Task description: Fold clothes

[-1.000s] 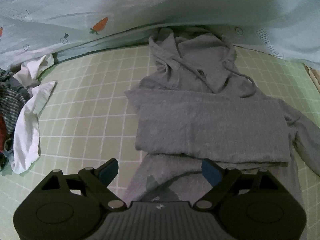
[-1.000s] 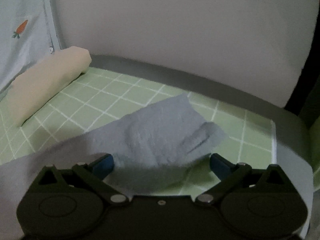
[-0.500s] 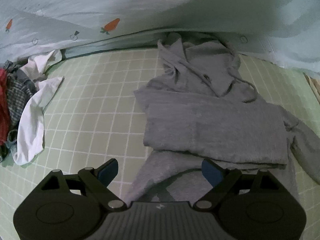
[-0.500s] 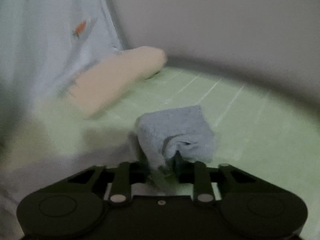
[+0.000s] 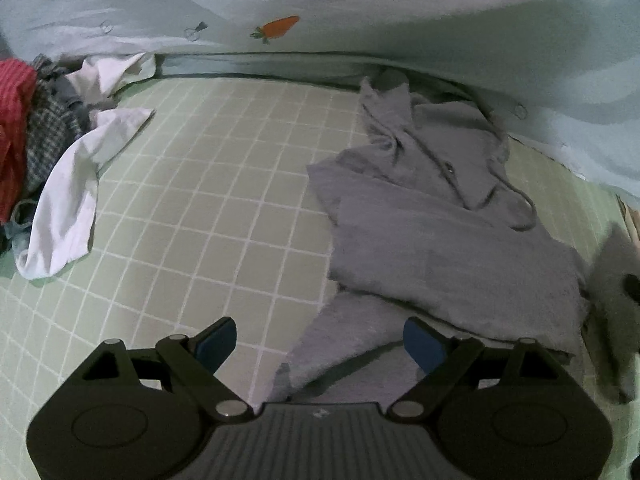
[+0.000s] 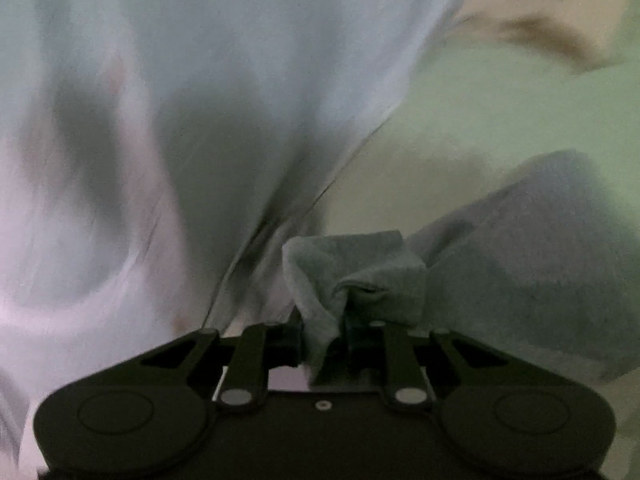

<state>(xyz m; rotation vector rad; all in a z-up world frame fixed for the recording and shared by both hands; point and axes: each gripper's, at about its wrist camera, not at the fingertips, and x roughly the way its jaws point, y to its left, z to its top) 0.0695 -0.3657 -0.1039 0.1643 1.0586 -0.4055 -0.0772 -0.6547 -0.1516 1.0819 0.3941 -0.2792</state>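
Note:
A grey hoodie [image 5: 440, 232] lies on the green checked sheet [image 5: 200, 200], hood toward the quilt, with one sleeve folded across its chest. My left gripper [image 5: 320, 342] hangs open over the hoodie's lower left edge, blue pads wide apart, only the hem's corner between them and neither pad on it. In the right wrist view my right gripper [image 6: 324, 332] is shut on the cuff [image 6: 356, 268] of the other grey sleeve [image 6: 520, 248], which trails off to the right above the sheet. That lifted sleeve [image 5: 612, 280] shows blurred at the left view's right edge.
A pale blue quilt [image 5: 320, 8] printed with carrots bunches along the far side. A white garment [image 5: 72, 184] and a pile of red and checked clothes [image 5: 24, 128] lie at the left. A beige roll [image 6: 540, 12] sits at the upper right of the right view.
My right gripper closed on the sleeve cuff and swung left with it, toward the quilt. The left gripper shifted left, so the hoodie now sits further right in its view.

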